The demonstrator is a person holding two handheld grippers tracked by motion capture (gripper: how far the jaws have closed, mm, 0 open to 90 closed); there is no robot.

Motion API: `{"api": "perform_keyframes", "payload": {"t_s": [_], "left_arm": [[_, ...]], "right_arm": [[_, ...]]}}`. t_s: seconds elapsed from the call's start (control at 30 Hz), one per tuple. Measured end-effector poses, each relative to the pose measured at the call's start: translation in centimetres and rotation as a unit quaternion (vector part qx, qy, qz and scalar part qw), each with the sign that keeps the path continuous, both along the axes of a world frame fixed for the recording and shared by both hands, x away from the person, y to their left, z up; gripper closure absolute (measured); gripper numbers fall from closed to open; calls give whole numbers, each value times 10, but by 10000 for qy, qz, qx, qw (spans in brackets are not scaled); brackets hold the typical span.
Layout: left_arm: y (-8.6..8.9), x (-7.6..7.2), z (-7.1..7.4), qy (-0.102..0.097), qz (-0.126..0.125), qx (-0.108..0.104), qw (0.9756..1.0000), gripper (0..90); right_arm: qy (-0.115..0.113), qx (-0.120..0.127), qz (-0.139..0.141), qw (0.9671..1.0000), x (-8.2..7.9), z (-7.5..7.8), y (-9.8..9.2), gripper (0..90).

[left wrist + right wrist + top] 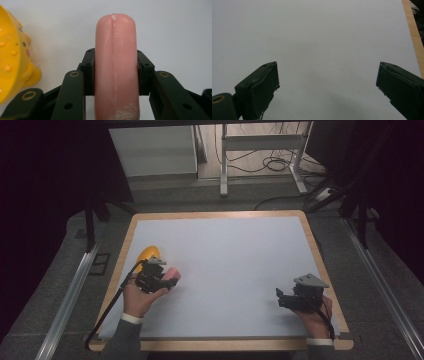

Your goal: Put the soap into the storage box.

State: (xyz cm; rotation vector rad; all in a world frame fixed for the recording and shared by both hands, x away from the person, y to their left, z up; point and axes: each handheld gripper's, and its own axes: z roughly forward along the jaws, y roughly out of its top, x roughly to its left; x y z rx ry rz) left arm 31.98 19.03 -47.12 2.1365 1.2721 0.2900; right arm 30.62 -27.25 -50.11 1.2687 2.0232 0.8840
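- Left gripper [170, 281] is clamped on a pink sausage-shaped piece [116, 67], one black jaw pressed to each of its long sides, at the near-left part of the counter [225, 250].
- Long axis of the pink piece runs straight out along the jaws in the left gripper view, its rounded tip sticking out past them; in the high view that tip points to the right, toward the middle of the counter.
- Just beside the held piece, on its left in the left gripper view, lies a yellow toy [12, 57]; in the high view it sits just beyond the left hand, close to the counter's left edge.
- Right gripper [280, 298] rests at the near-right, well apart from both things, its jaws spread wide with nothing between them.
- Pink piece looks smooth and glossy, with a pale seam down its length and a whitish scuffed patch near the base.
- Yellow toy is shiny, with small raised bumps and dark and pink dots.
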Motion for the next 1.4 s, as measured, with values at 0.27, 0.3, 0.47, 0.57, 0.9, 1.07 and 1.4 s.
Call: {"api": "perform_keyframes", "payload": {"t_s": [0.27, 0.3, 0.47, 0.57, 0.9, 1.07, 1.4], "left_arm": [[9, 0, 5, -75, 138, -35, 9999, 600], [9, 1, 6, -82, 148, -31, 9999, 600], [13, 1, 7, -70, 191, -18, 9998, 600], [15, 2, 9, -78, 206, -27, 9998, 600], [25, 7, 14, -119, 286, -40, 9995, 600], [30, 11, 15, -117, 368, -25, 9993, 600], [41, 18, 19, -157, 474, -13, 9988, 600]], "right_arm": [[-19, -5, 27, 10000, 0, 0, 0, 43], [-19, -4, 27, 10000, 0, 0, 0, 43], [-2, -15, 21, 10000, 0, 0, 0, 43], [-2, -9, 32, 10000, 0, 0, 0, 43], [-7, -12, 23, 10000, 0, 0, 0, 43], [-1, 2, 12, 10000, 0, 0, 0, 43], [9, -19, 13, 10000, 0, -1, 1, 43]]}}
